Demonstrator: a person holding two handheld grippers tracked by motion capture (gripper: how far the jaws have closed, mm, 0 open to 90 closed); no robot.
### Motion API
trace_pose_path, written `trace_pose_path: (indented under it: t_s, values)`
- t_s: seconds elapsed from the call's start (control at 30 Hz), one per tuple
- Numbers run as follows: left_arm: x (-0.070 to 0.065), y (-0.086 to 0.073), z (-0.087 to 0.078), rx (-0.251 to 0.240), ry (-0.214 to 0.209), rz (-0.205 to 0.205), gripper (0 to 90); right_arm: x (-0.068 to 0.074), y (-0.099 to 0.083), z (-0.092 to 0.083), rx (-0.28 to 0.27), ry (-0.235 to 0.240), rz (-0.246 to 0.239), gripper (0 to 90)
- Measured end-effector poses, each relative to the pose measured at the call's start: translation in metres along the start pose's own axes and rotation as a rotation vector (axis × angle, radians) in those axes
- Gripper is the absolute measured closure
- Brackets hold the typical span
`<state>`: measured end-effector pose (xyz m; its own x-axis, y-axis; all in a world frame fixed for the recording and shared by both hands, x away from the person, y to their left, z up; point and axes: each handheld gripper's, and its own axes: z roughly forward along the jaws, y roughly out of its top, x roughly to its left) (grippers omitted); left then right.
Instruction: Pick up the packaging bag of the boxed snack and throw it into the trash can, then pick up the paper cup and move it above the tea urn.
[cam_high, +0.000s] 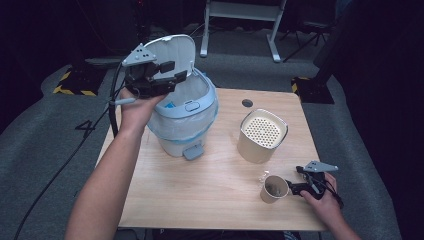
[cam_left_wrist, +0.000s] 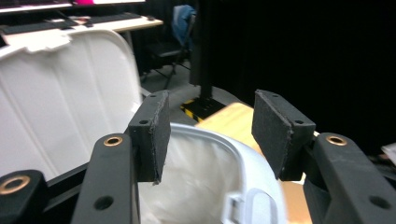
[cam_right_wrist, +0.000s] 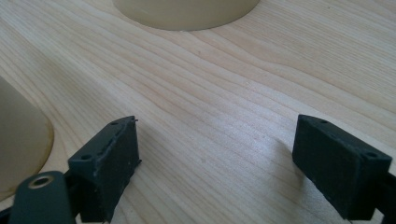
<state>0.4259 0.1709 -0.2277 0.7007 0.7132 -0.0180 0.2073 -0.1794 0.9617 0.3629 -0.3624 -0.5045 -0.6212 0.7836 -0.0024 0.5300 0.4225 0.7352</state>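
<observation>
L tool (cam_high: 172, 72) open over bin (cam_high: 186, 127), lid (cam_high: 172, 52) up

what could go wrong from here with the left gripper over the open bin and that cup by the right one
The left gripper hangs open over the bin, close to its raised lid; a bump might knock the lid shut or snag the liner. The paper cup stands near the table's front edge beside the open right gripper; a nudge could tip it off.

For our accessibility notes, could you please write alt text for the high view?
A person's left gripper, jaws open, hovers over an open white pedal bin with its lid up, on a wooden table. The right gripper rests beside a tipped paper cup, near a beige perforated container.
</observation>
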Motion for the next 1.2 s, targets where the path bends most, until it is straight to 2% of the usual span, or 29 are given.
trace_pose_path:
  t_s: [0.13, 0.27, 0.37, 0.47, 0.53, 0.6, 0.7, 0.73, 0.8, 0.93, 1.07, 1.2]
  values:
    - [-0.011, -0.008, -0.01, 0.013, -0.029, 0.024, 47.9, 0.0, 0.0, 0.0, -0.001, 0.0, -0.001, 15.3]
    - [-0.02, -0.019, -0.022, 0.003, -0.079, 0.02, 48.4, 0.001, 0.0, -0.001, -0.003, -0.003, -0.003, 17.6]
    - [-0.026, -0.032, -0.03, 0.023, -0.11, 0.022, 48.8, 0.002, -0.001, -0.002, -0.008, 0.003, -0.003, 20.4]
    - [-0.029, -0.049, -0.038, 0.023, -0.112, 0.015, 48.6, 0.001, -0.002, -0.005, -0.02, 0.011, -0.01, 35.2]
    - [-0.029, -0.058, -0.042, 0.027, -0.117, 0.007, 48.6, 0.001, -0.002, -0.007, -0.012, 0.019, -0.016, 36.9]
    - [-0.031, -0.067, -0.046, 0.039, -0.114, 0.016, 48.9, 0.001, -0.001, -0.01, -0.019, 0.023, -0.026, 37.9]
    - [-0.034, -0.08, -0.05, 0.055, -0.125, 0.011, 49.6, 0.001, 0.001, -0.015, -0.025, 0.031, -0.047, 34.1]
    - [-0.035, -0.084, -0.051, 0.054, -0.124, 0.014, 49.8, 0.001, 0.0, -0.017, -0.025, 0.031, -0.048, 30.0]
    - [-0.038, -0.094, -0.054, 0.054, -0.128, 0.021, 50.4, 0.001, 0.0, -0.021, -0.032, 0.01, -0.057, 24.3]
    - [-0.04, -0.113, -0.057, 0.088, -0.12, 0.029, 50.4, 0.004, -0.001, -0.029, -0.052, 0.049, -0.061, 16.7]
    - [-0.04, -0.136, -0.055, 0.12, -0.109, 0.019, 50.4, 0.008, -0.002, -0.037, -0.058, 0.095, -0.078, 16.7]
    - [-0.034, -0.159, -0.052, 0.158, -0.112, 0.01, 50.4, 0.015, -0.003, -0.043, -0.061, 0.113, -0.084, 17.5]
